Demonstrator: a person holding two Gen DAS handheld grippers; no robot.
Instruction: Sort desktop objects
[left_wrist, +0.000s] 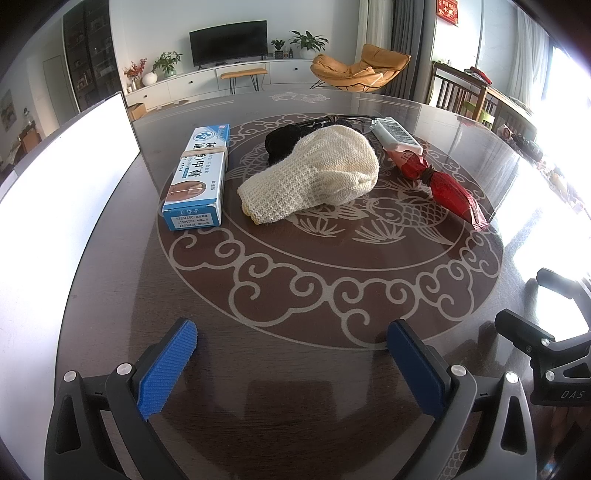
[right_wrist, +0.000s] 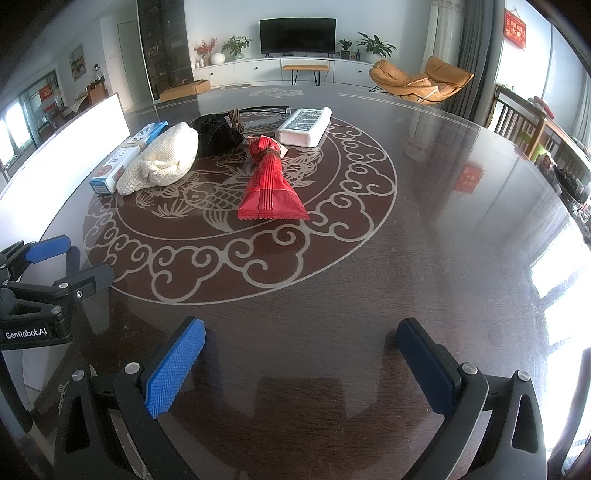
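Living-room backdrop, dark round table (left_wrist: 295, 302) with koi inlay. Objects clustered mid-table: blue box (left_wrist: 197, 177), cream knit glove (left_wrist: 314, 175) over black cloth (left_wrist: 282, 142), red packet (right_wrist: 269, 181), white tube (right_wrist: 304, 127). White bin (left_wrist: 66, 177) at left edge, contents hidden. I keep left gripper (left_wrist: 291, 363) and right gripper (right_wrist: 301, 363) wide apart, empty, well short of pile. My read: sorting not started, everything left.

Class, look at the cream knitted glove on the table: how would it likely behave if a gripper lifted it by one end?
The cream knitted glove looks soft and slumped, so it would probably droop. Its open knit likely grips rather than slips. It leans on the black fabric, which might shift.
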